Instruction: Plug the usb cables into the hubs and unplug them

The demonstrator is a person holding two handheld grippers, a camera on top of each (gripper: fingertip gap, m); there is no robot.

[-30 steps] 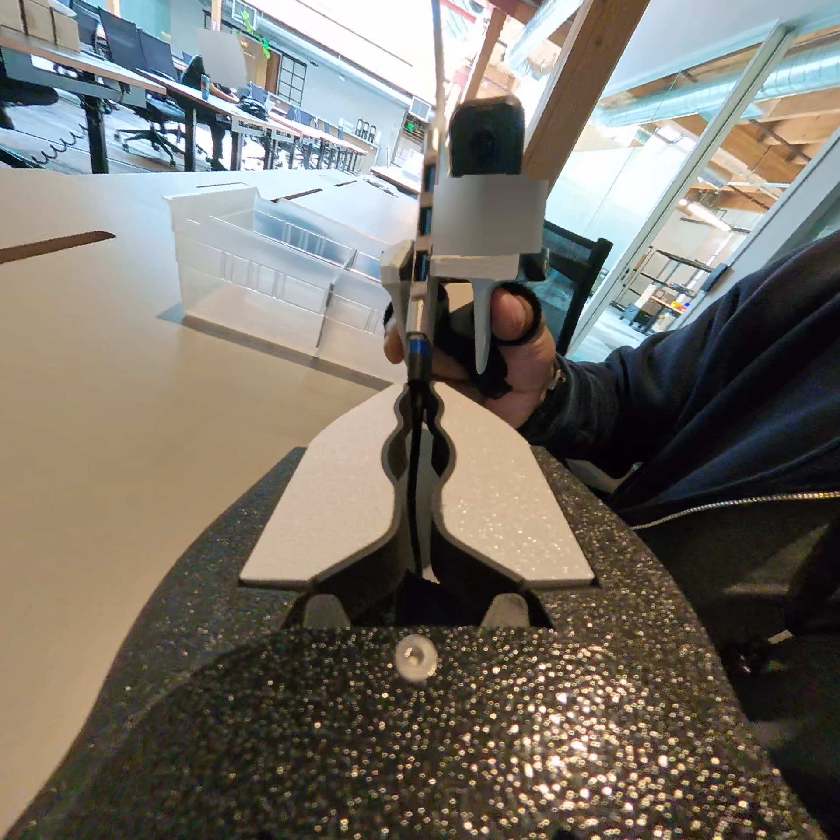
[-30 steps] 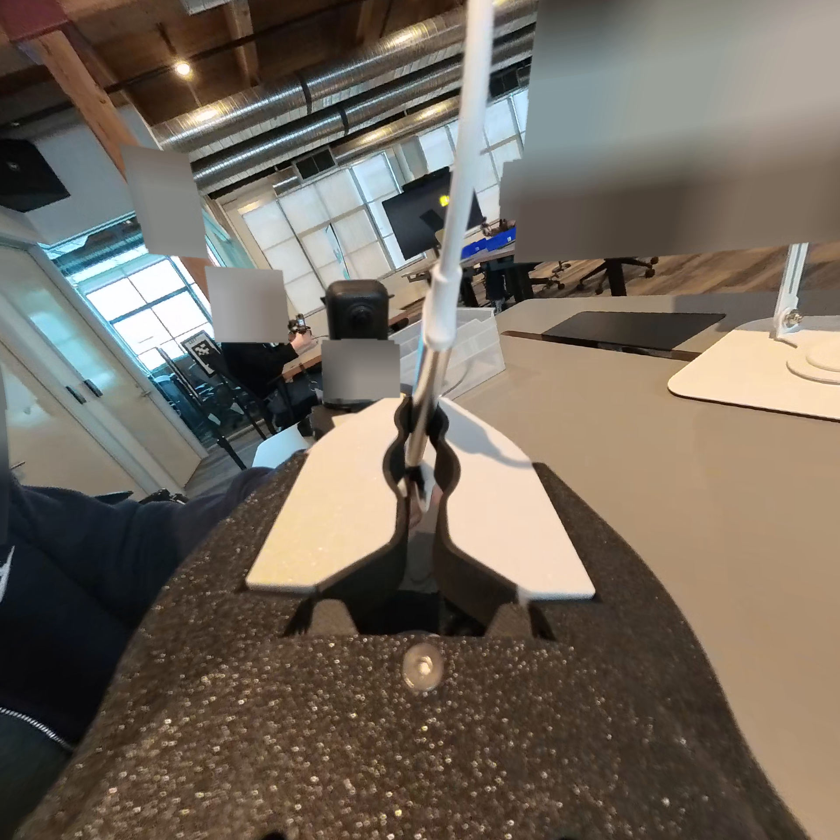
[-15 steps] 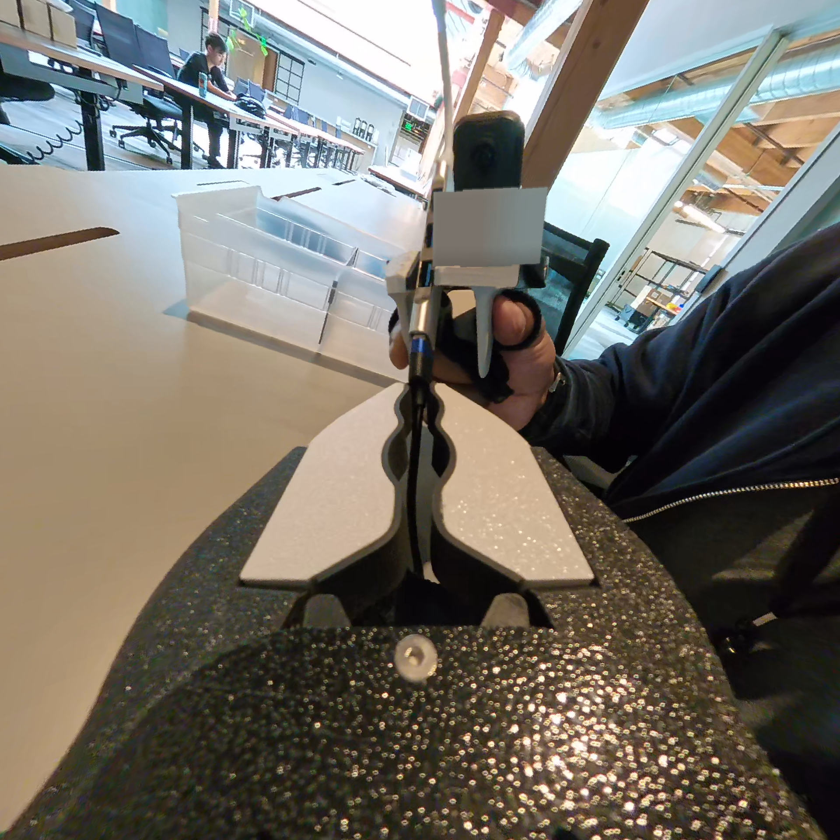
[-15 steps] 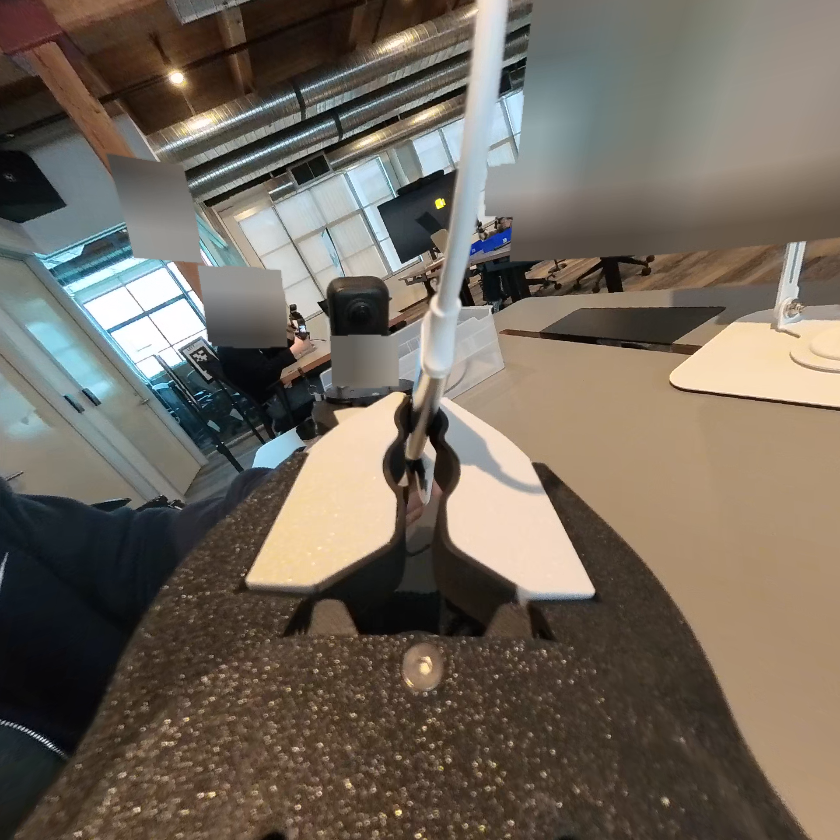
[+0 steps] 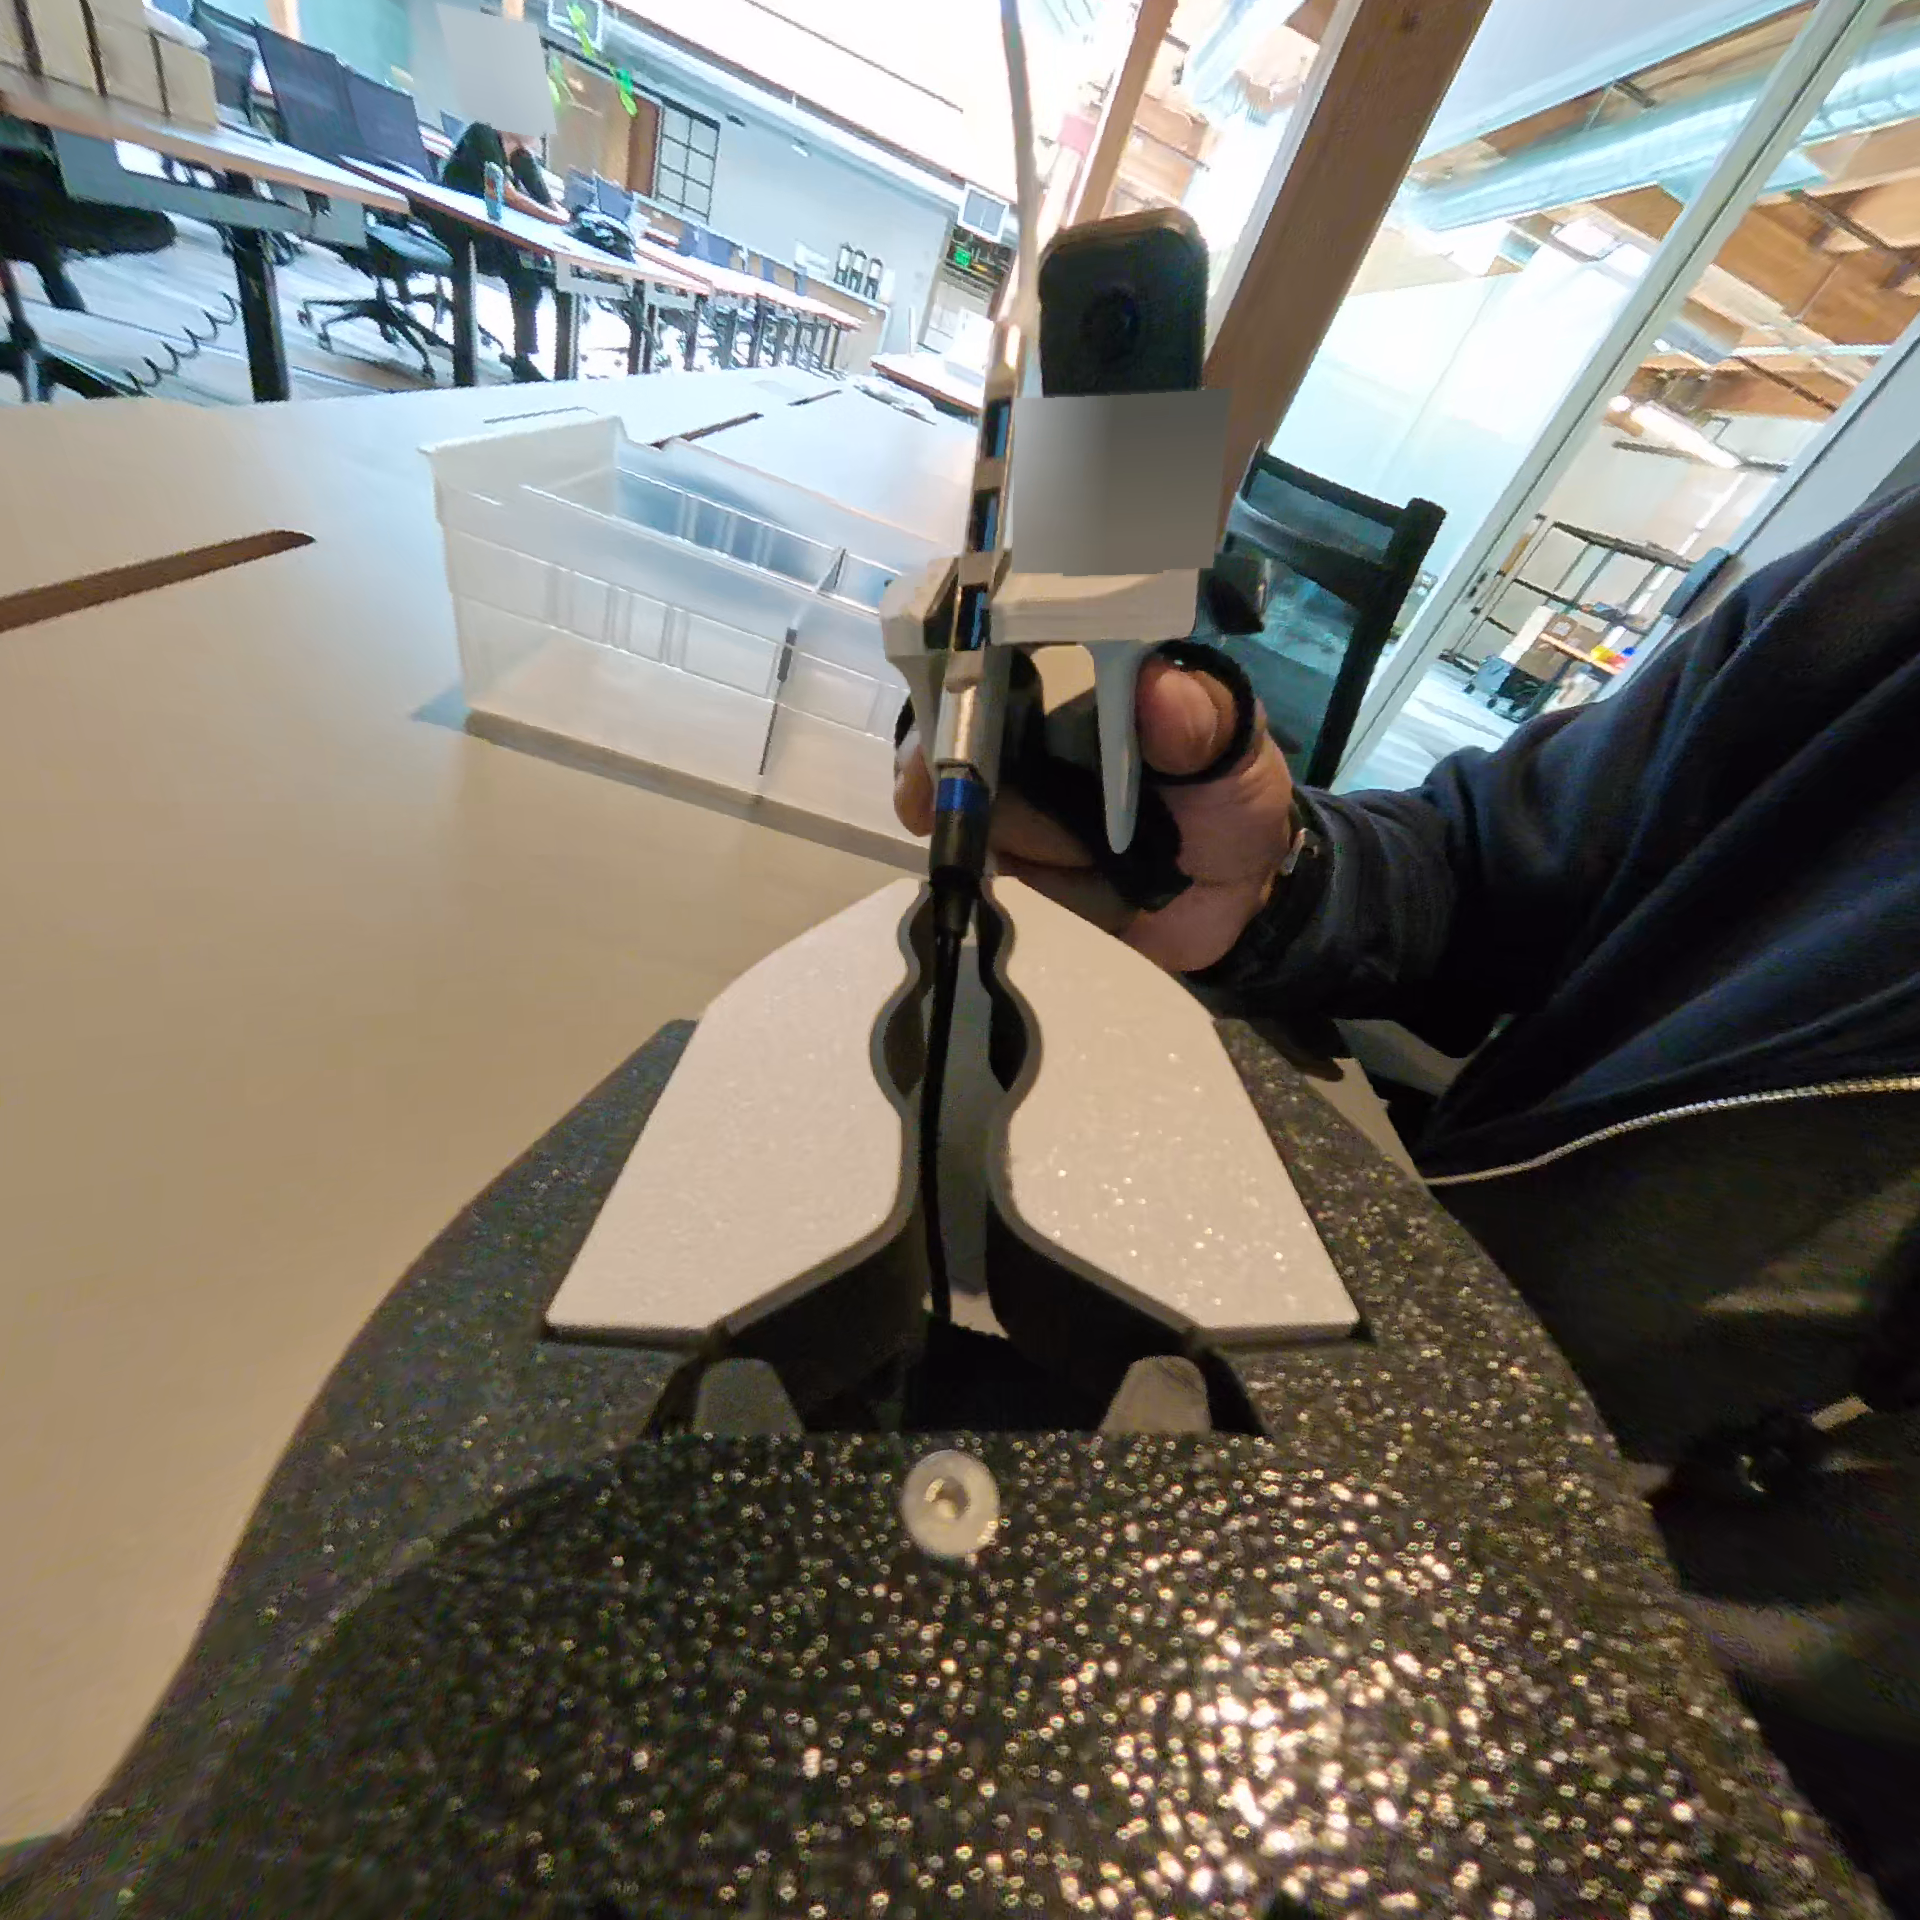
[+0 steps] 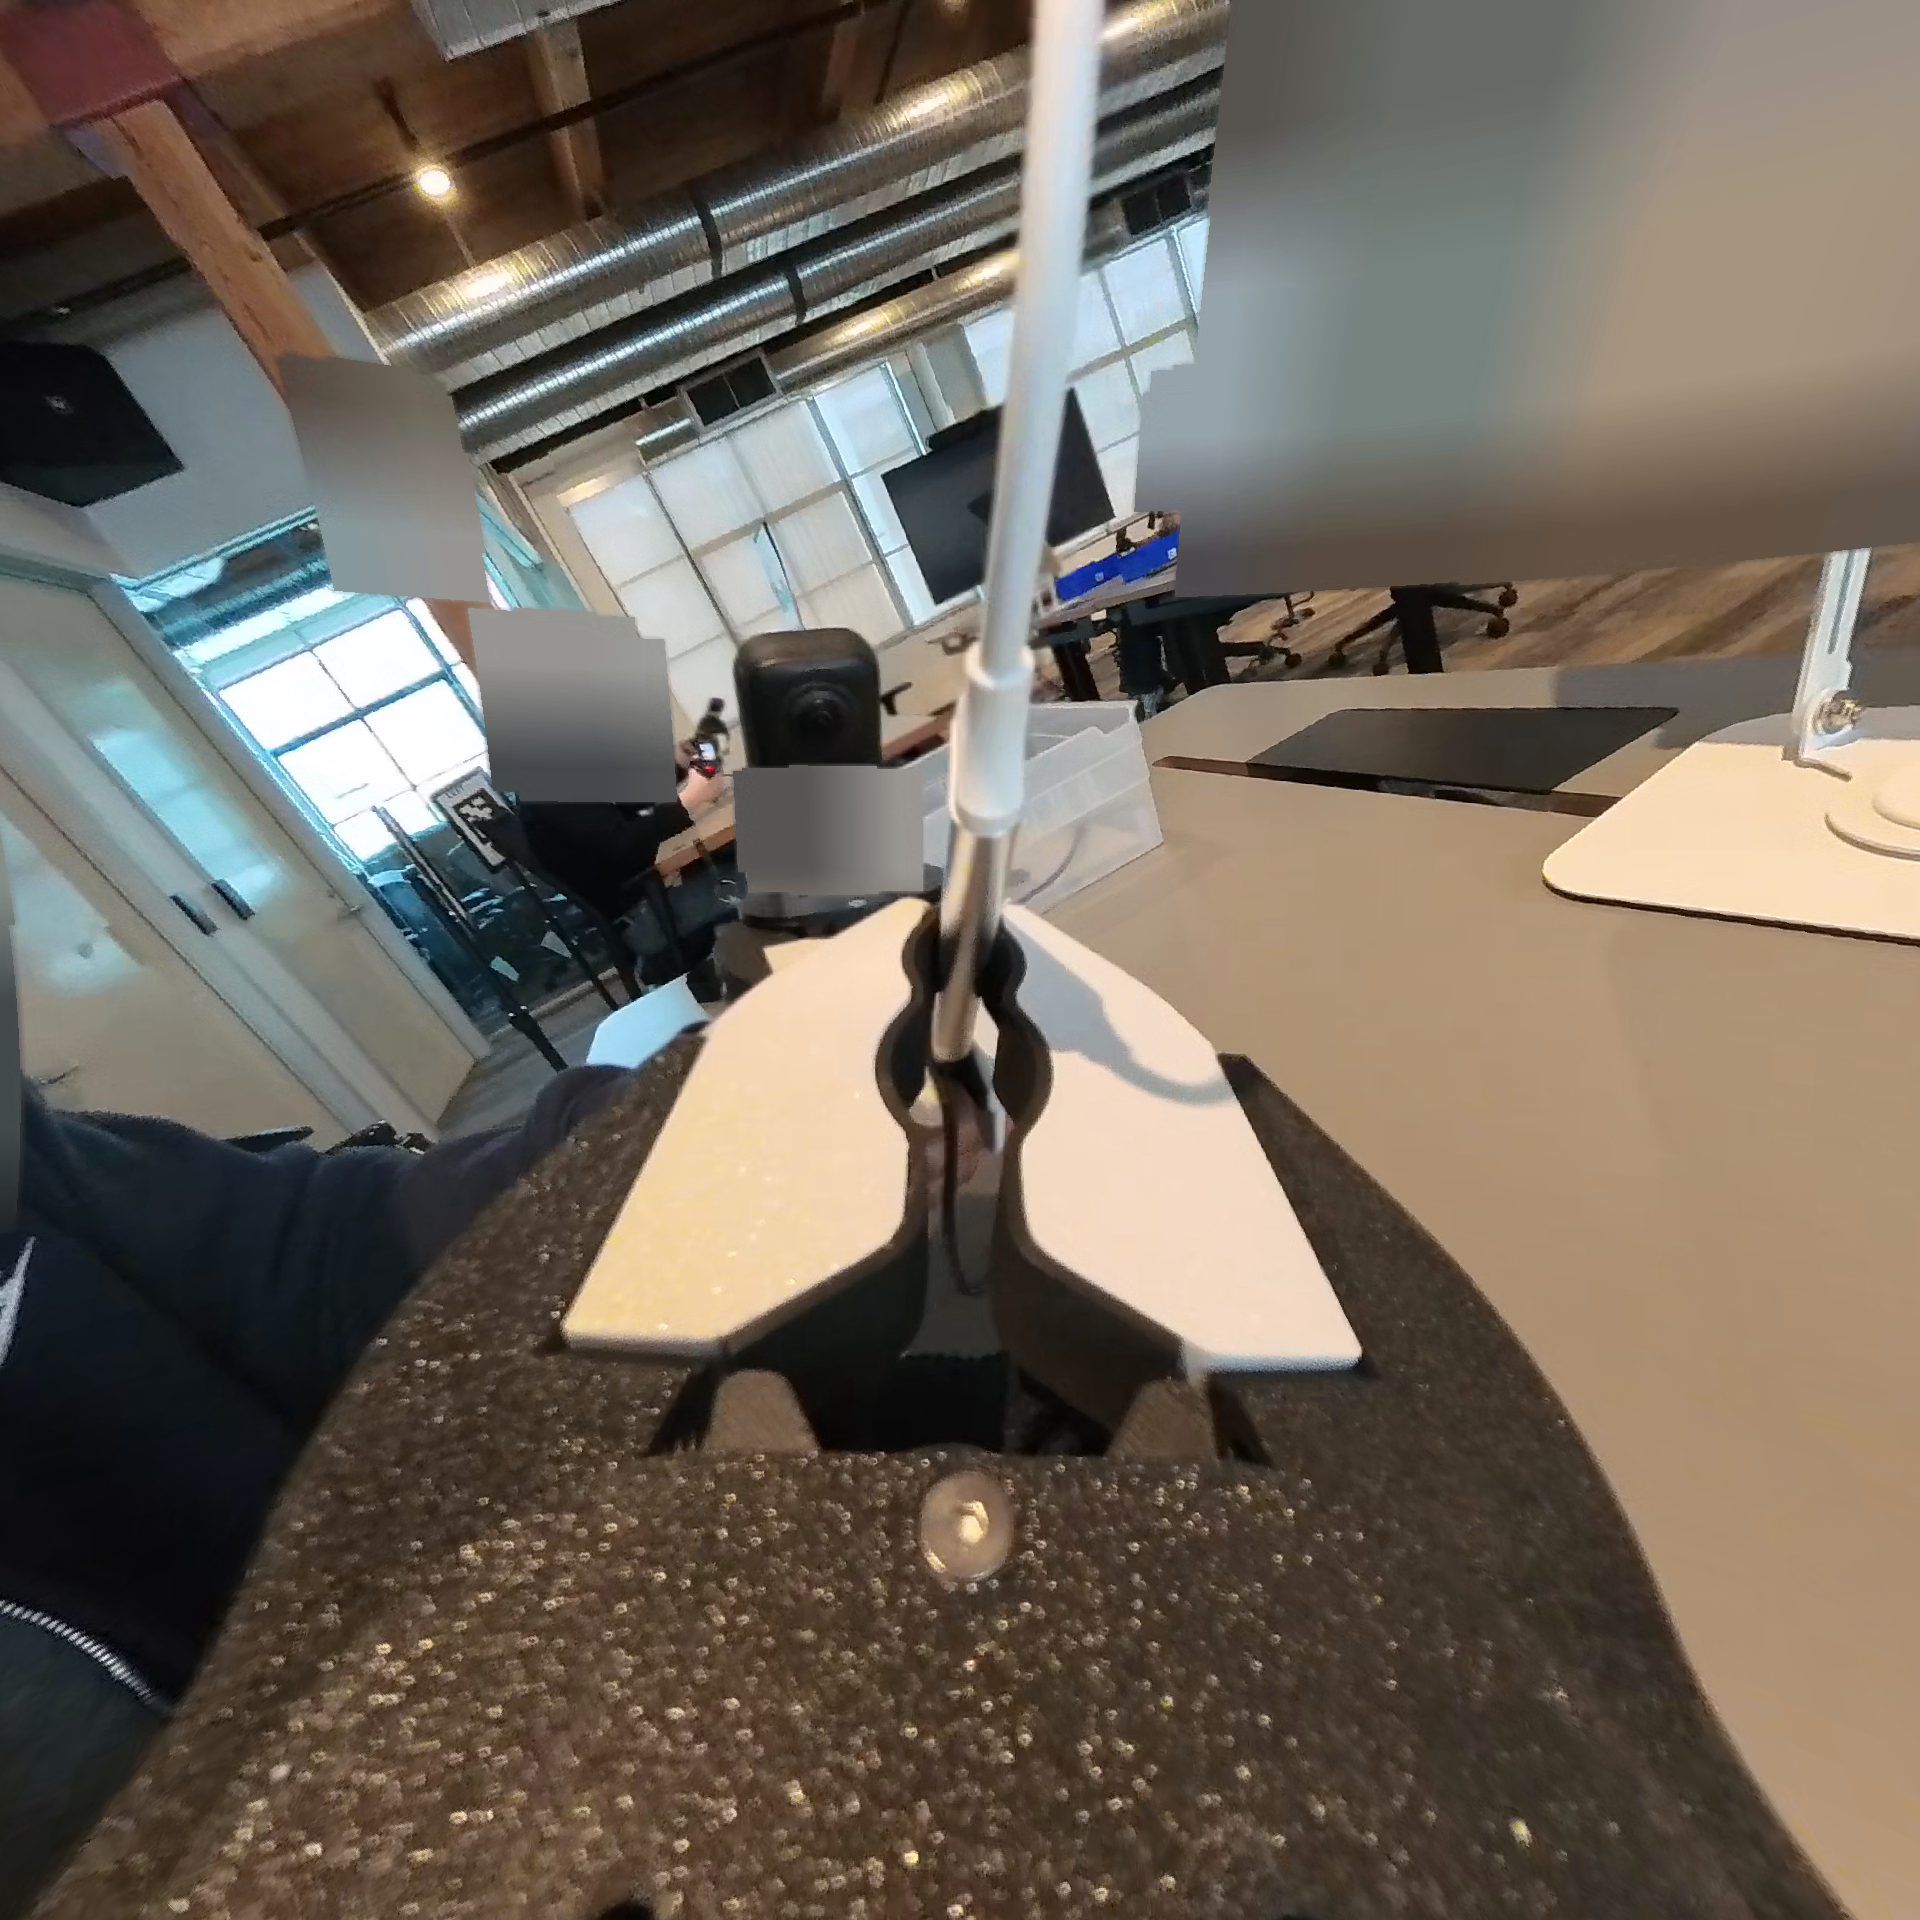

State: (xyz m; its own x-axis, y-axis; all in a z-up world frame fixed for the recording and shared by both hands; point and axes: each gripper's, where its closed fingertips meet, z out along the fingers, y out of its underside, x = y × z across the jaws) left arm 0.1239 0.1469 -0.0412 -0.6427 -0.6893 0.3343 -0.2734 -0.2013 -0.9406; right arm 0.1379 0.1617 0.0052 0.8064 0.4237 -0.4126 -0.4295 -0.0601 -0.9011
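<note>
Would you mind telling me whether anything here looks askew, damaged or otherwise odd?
Nothing stands out. The left gripper is shut on the black USB cable, the right gripper on the silver hub, and the clear bin sits squarely.

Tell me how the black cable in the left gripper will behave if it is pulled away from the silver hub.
The black cable looks thin, so probably floppy and light; it should trail rather than push. Its plug appears seated in the silver hub, which the right gripper holds, so it likely resists, then frees suddenly.
</note>
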